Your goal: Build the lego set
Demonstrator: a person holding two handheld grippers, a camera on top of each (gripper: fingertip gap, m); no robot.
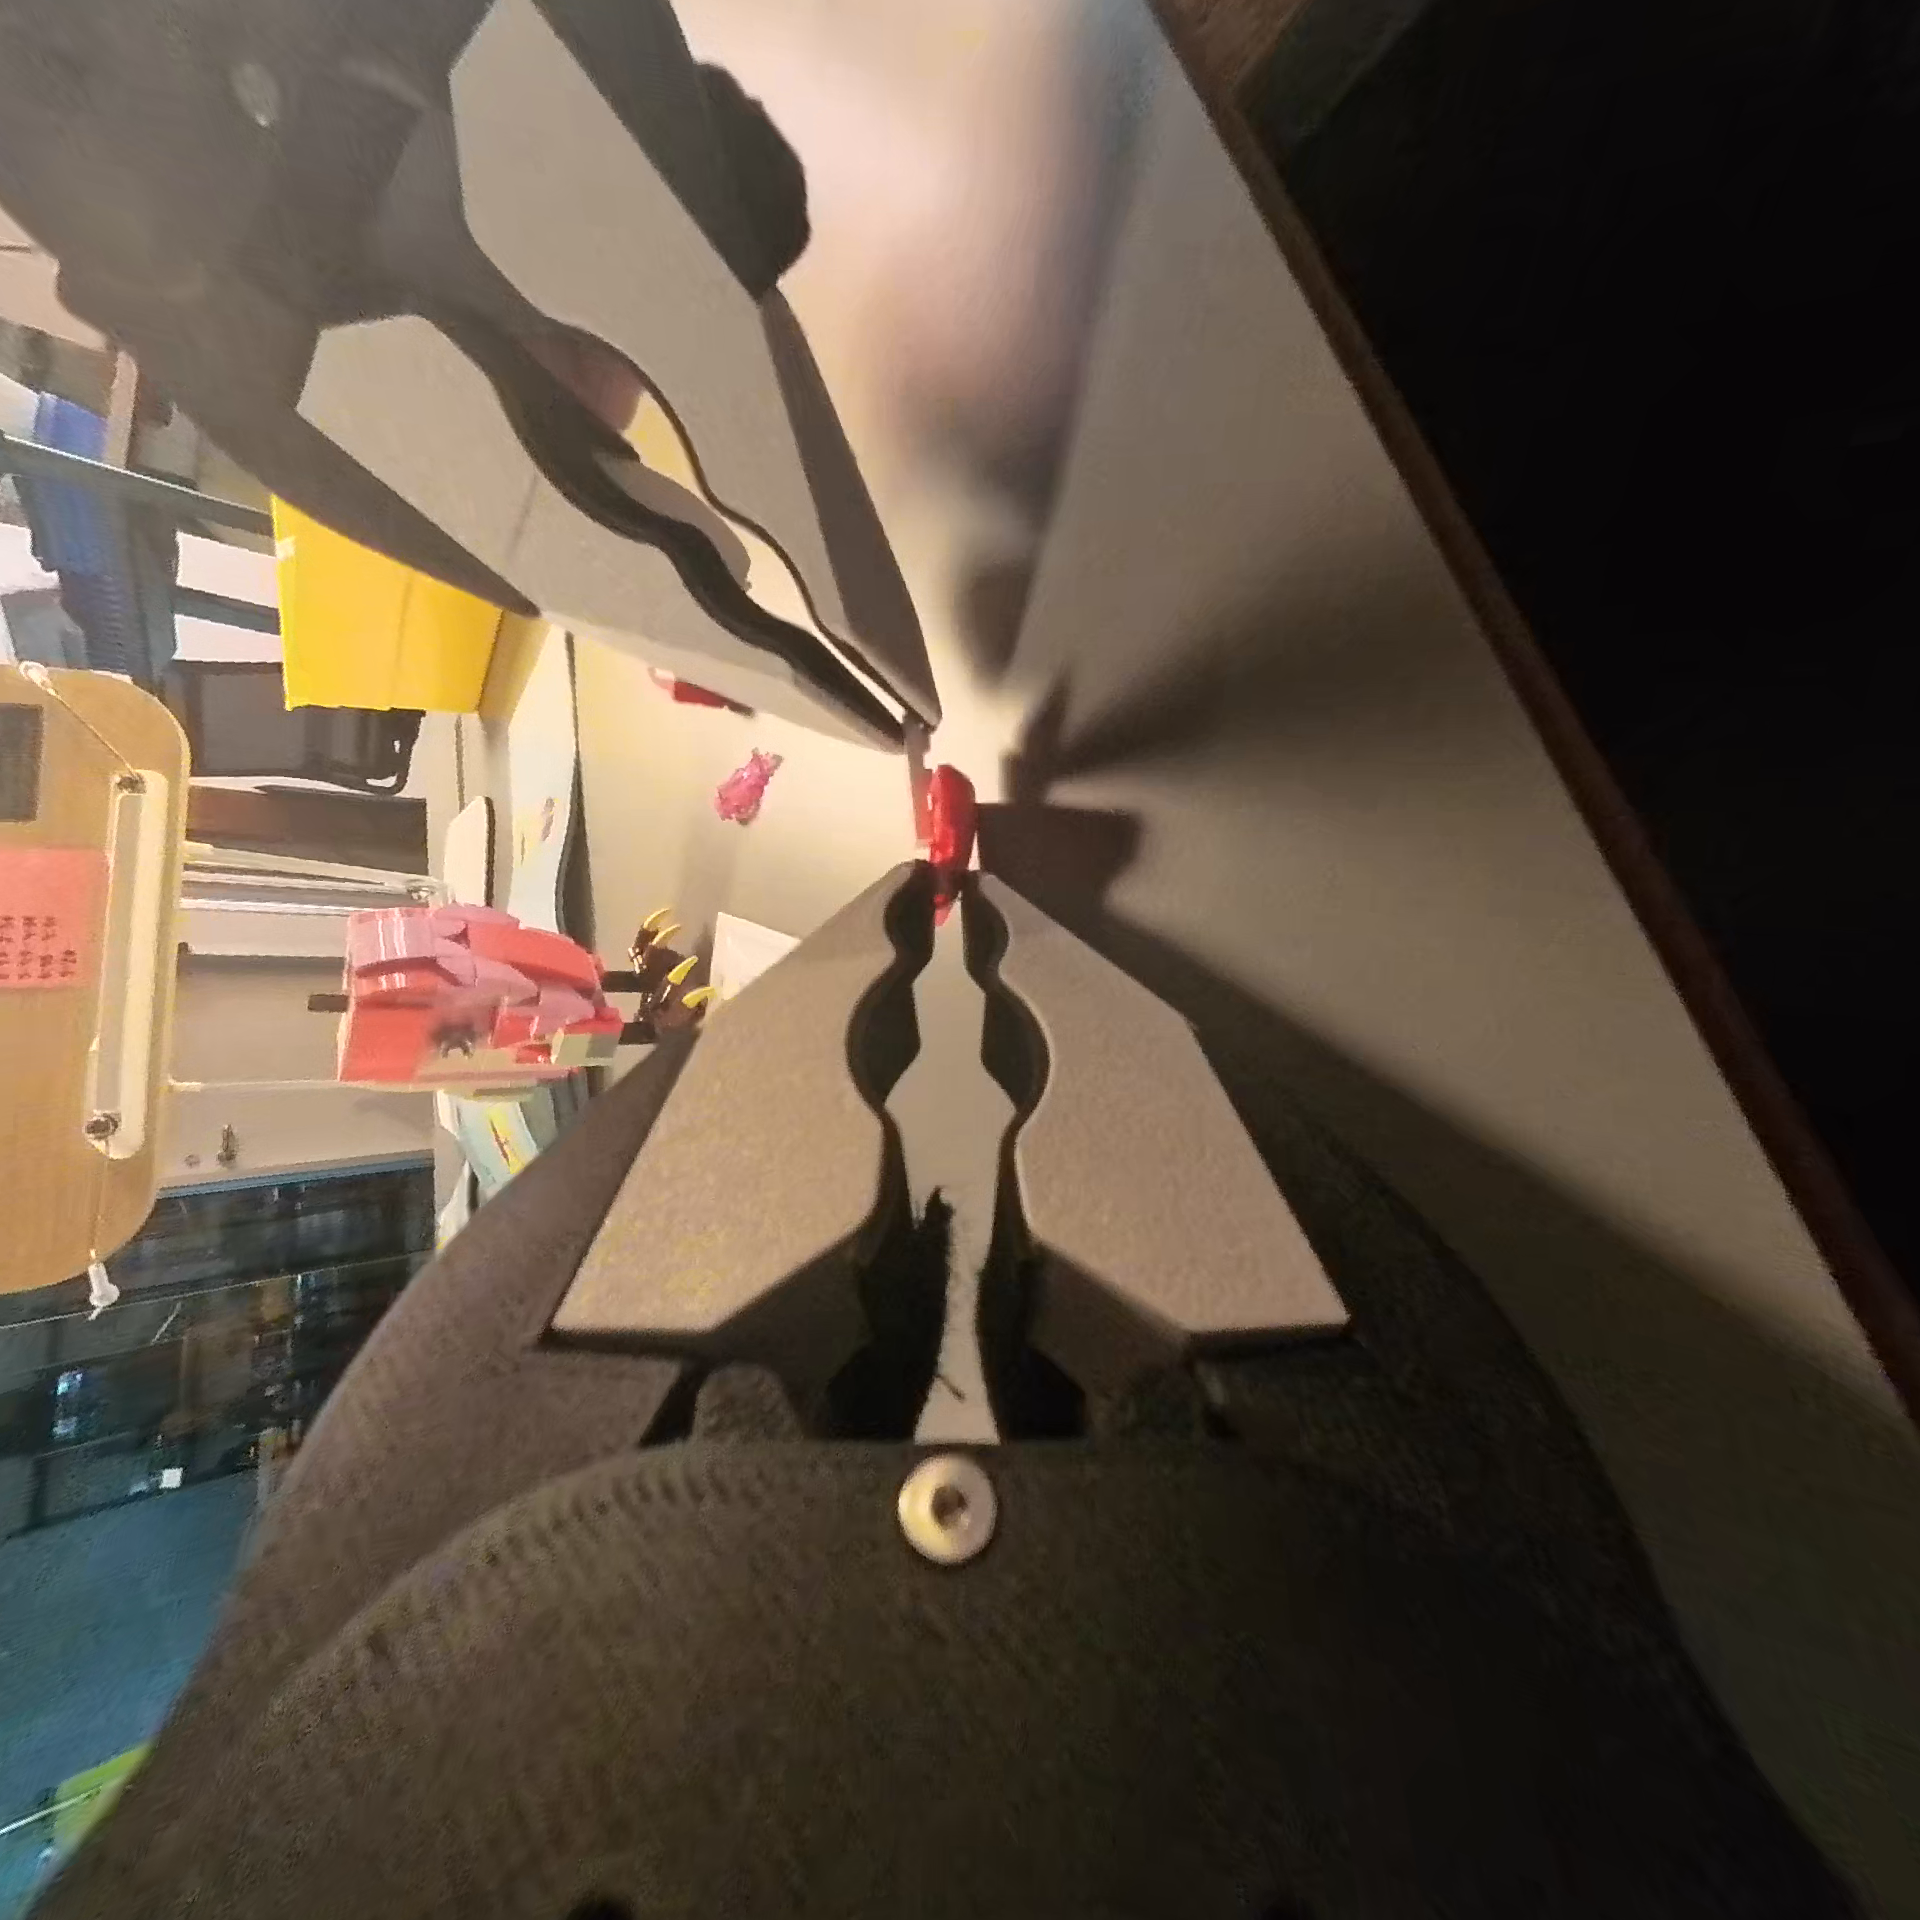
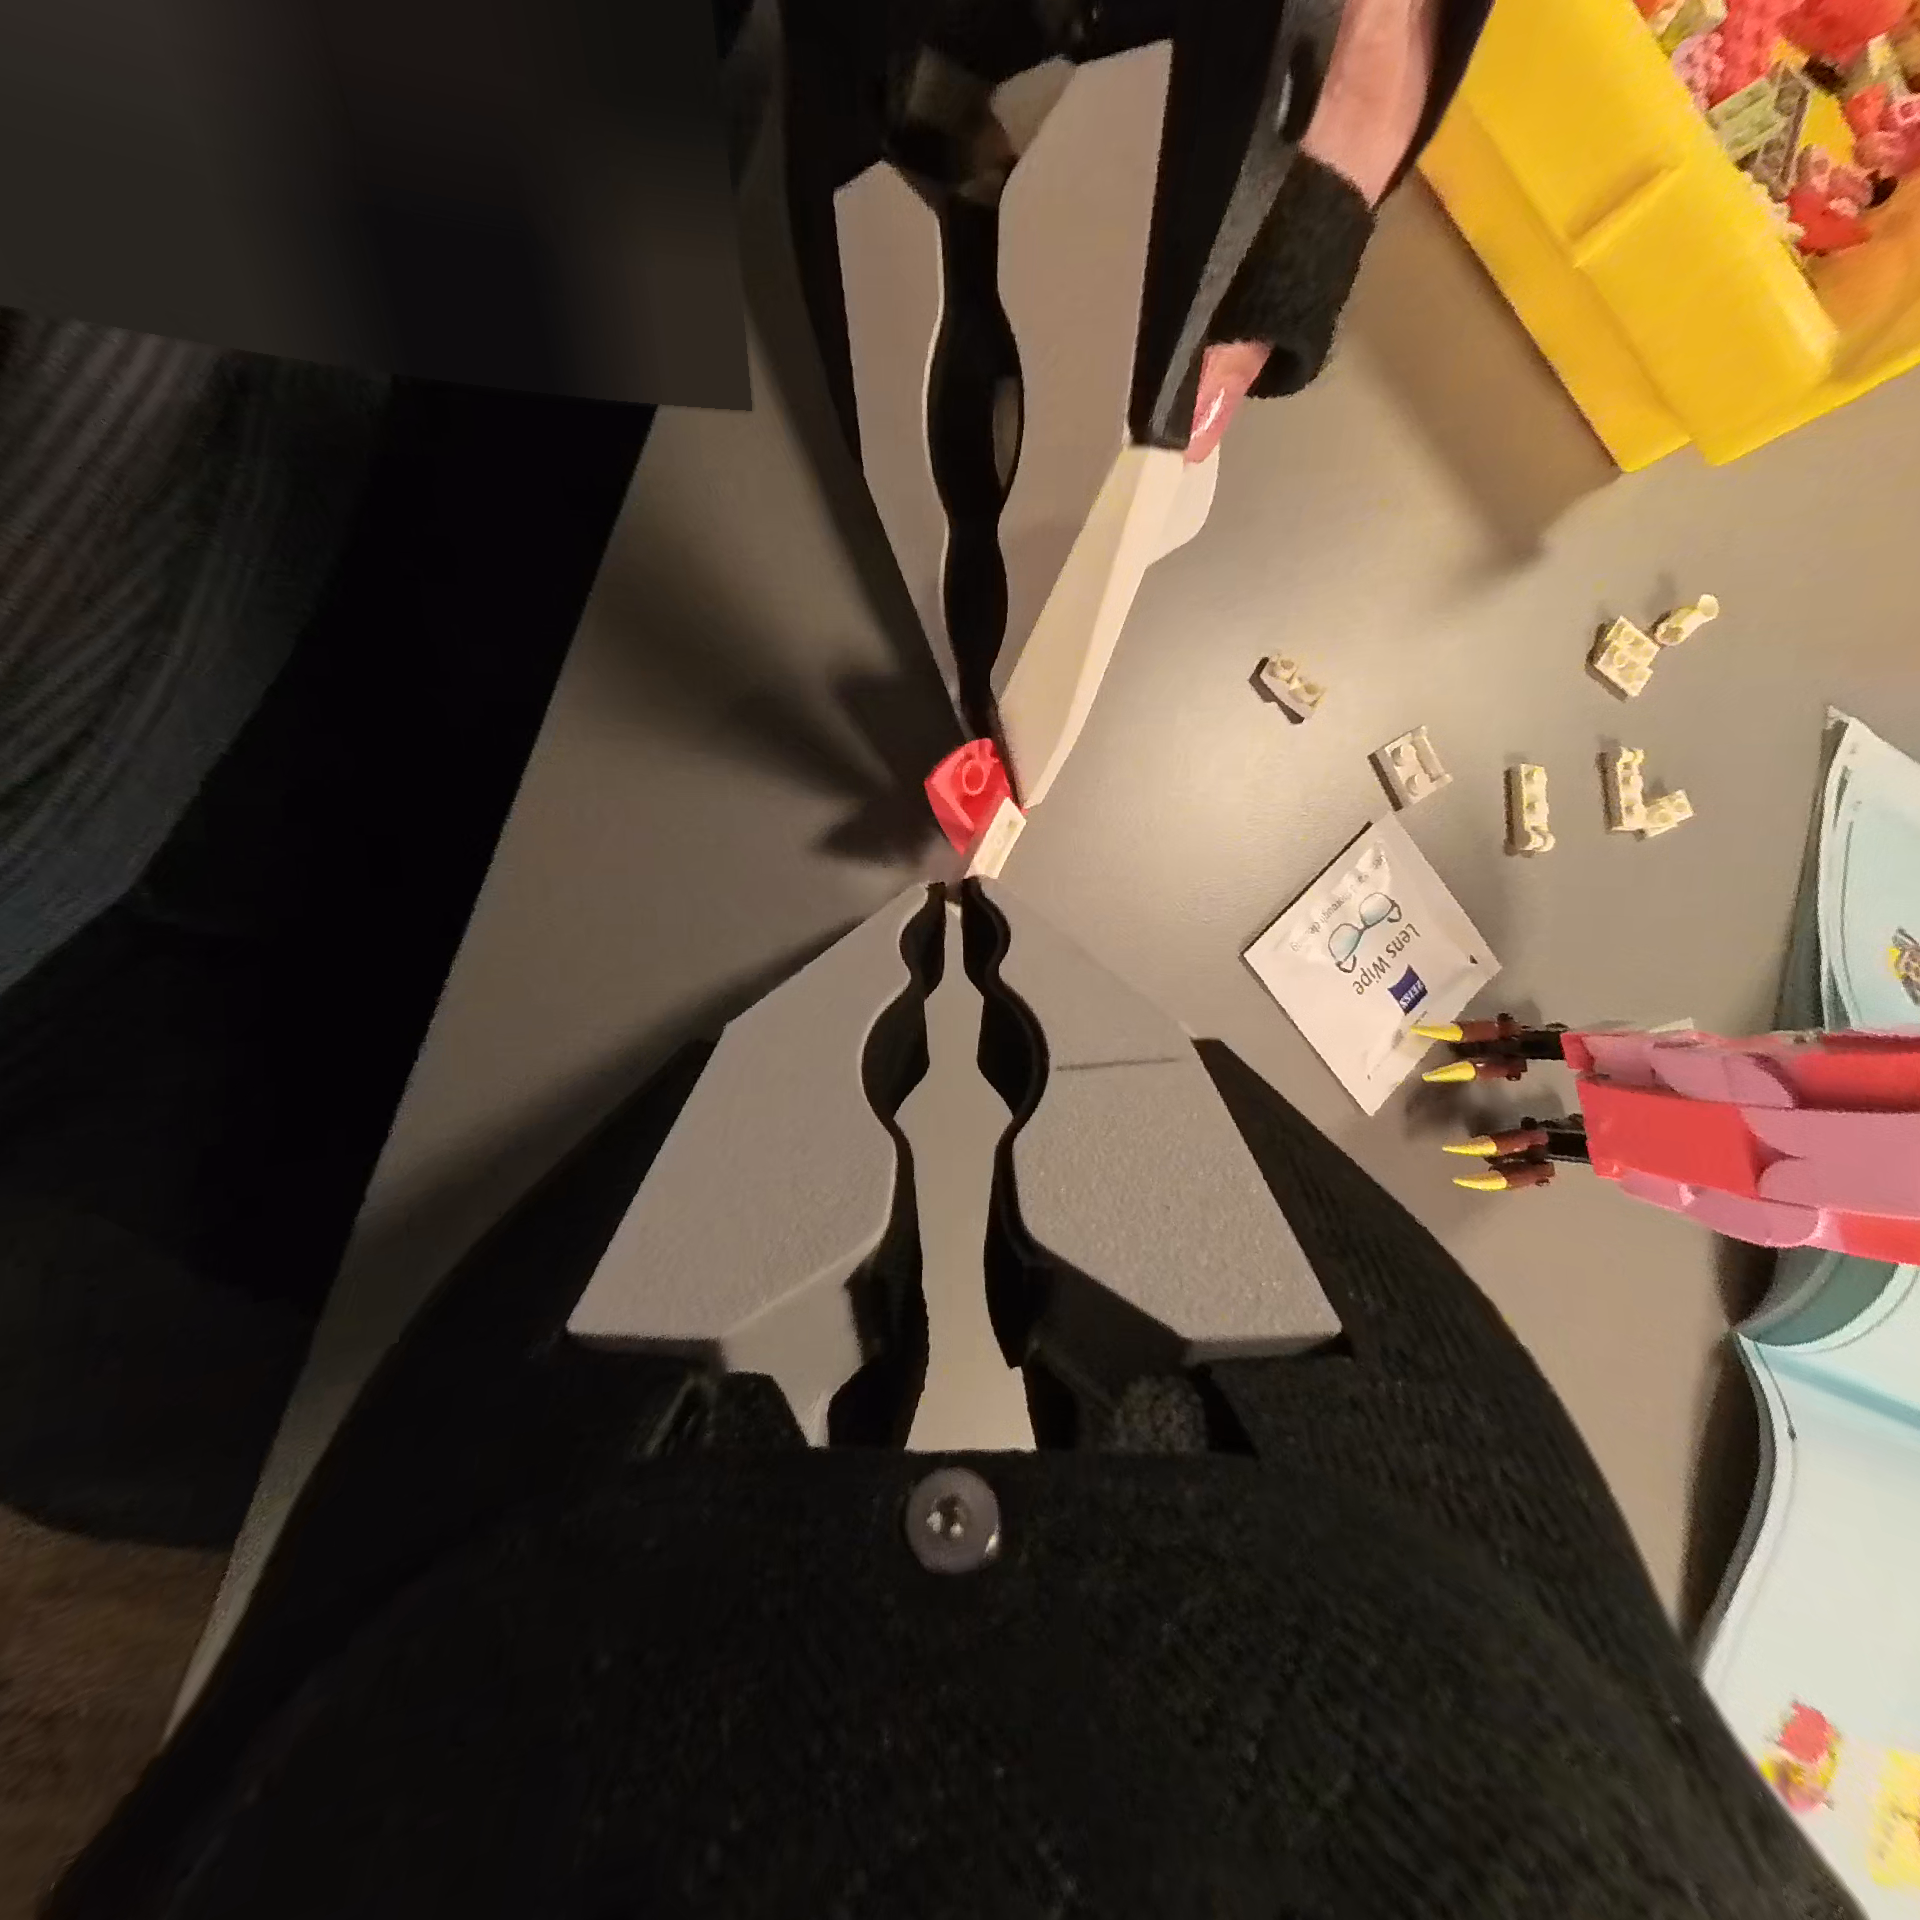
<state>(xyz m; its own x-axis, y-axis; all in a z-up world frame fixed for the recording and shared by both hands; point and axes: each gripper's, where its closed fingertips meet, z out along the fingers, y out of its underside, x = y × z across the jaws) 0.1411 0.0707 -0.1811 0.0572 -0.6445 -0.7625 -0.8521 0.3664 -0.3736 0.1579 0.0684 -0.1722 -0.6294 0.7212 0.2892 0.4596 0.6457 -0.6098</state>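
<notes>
Your left gripper (image 1: 948, 883) is clenched on the small red brick (image 1: 952, 821), holding it just above the grey table (image 2: 1195, 727). Your right gripper (image 2: 954, 885) is pinched on a thin white plate (image 2: 1000, 837) pressed against that brick's side, presumably so the two can mate. Loose white plates (image 2: 1527, 805) and a pink-and-red model (image 2: 1766, 1132) lie well apart to the right

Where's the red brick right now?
Centre of both wrist views: the red brick is pinched by the left gripper, a white plate against it, facing the right gripper.
</notes>
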